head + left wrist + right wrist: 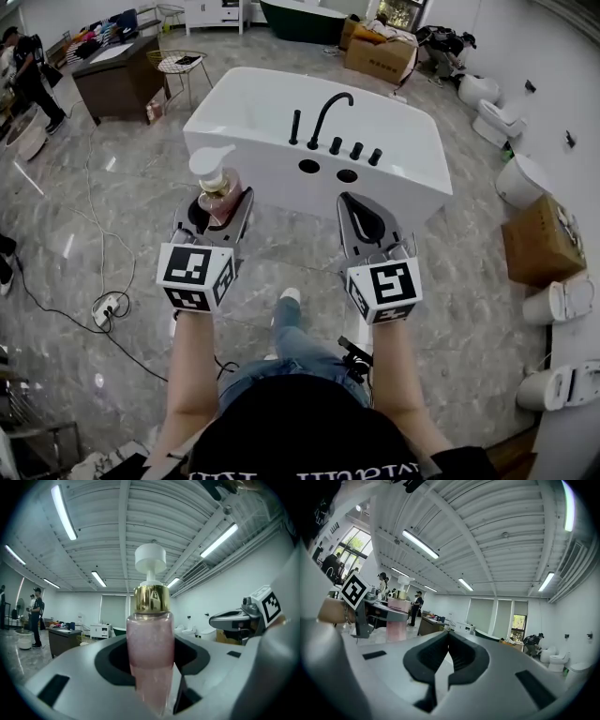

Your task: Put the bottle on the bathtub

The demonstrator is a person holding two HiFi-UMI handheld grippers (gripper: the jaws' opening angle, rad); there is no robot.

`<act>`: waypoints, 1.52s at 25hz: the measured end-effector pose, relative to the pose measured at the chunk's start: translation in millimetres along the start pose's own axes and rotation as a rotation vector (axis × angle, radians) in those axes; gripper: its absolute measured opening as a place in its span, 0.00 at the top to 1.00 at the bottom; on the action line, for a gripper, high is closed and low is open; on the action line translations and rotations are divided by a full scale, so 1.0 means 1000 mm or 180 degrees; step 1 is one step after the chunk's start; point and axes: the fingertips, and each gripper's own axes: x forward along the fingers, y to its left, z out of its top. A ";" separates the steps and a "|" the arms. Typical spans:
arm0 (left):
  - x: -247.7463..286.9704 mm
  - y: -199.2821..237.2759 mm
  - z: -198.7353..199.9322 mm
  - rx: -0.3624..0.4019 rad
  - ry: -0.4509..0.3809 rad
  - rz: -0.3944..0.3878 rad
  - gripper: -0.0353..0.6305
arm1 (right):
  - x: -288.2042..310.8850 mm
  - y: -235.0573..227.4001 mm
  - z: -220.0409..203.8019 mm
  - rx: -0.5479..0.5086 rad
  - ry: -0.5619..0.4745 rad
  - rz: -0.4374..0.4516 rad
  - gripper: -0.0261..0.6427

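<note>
Bathtub (412, 183): white, upper centre of the head view, black faucet (325, 117) on its near deck. Its near edge lies just above both grippers; bare floor fills the frame below it, with a power strip (108, 305) and cable at lower left.

Right gripper (364, 217): right of centre; its own view shows the jaws closed on nothing.

Left gripper (223, 202): left of centre, clamping the pink pump bottle (150, 644) upright. The bottle appears short of the tub edge, though only the head view shows this
</note>
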 end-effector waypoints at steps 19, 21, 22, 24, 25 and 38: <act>0.208 0.111 -0.030 0.0026 0.0202 0.0037 0.61 | 0.221 -0.091 -0.041 0.0088 0.0078 0.0122 0.94; 0.239 0.123 -0.032 0.0018 0.0225 0.0037 0.61 | 0.247 -0.111 -0.049 0.0126 0.0125 0.0091 0.94; 0.254 0.128 -0.033 0.0019 0.0244 0.0027 0.61 | 0.259 -0.121 -0.052 0.0154 0.0143 0.0071 0.94; 0.280 0.137 -0.036 0.0025 0.0272 0.0019 0.61 | 0.281 -0.139 -0.058 0.0205 0.0160 0.0035 0.94; 0.292 0.141 -0.038 0.0027 0.0278 0.0026 0.61 | 0.290 -0.147 -0.061 0.0221 0.0164 0.0018 0.94; 0.384 0.156 -0.085 -0.0044 0.0542 -0.0034 0.61 | 0.352 -0.198 -0.118 0.0372 0.0453 -0.0007 0.94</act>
